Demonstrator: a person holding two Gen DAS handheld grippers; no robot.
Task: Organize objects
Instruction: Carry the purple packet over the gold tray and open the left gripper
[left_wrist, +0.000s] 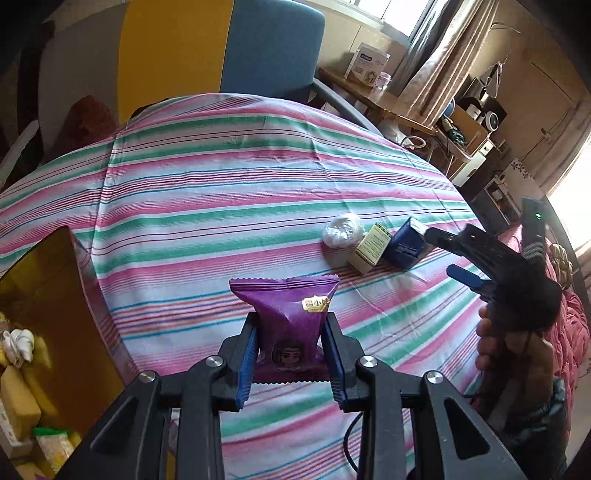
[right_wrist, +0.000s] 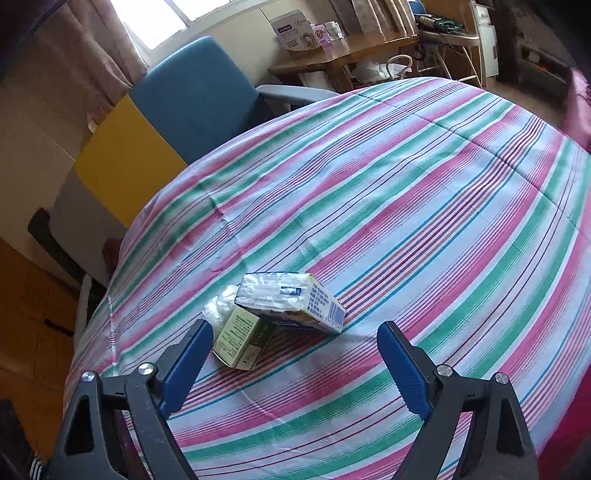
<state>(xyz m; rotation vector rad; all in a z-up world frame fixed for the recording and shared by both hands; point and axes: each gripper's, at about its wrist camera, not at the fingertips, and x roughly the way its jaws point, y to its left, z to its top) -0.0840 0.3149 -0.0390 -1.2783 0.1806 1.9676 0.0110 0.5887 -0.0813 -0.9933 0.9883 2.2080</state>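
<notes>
My left gripper (left_wrist: 290, 341) is shut on a purple snack packet (left_wrist: 288, 314) and holds it above the striped tablecloth (left_wrist: 221, 206). A white crumpled wad (left_wrist: 343, 229), a small green box (left_wrist: 371, 249) and a blue tissue pack (left_wrist: 406, 245) lie together on the cloth to the right. My right gripper (left_wrist: 439, 251) is open beside the blue pack. In the right wrist view my right gripper (right_wrist: 295, 343) is open, just short of the tissue pack (right_wrist: 291, 301), which leans on the green box (right_wrist: 242, 341); the white wad (right_wrist: 221, 306) is behind them.
A yellow box (left_wrist: 44, 314) holding several items stands at the left edge of the table. A blue chair (right_wrist: 195, 96) stands behind the table. A wooden desk (right_wrist: 343, 51) with a carton is further back. A pink quilt (left_wrist: 569, 332) lies to the right.
</notes>
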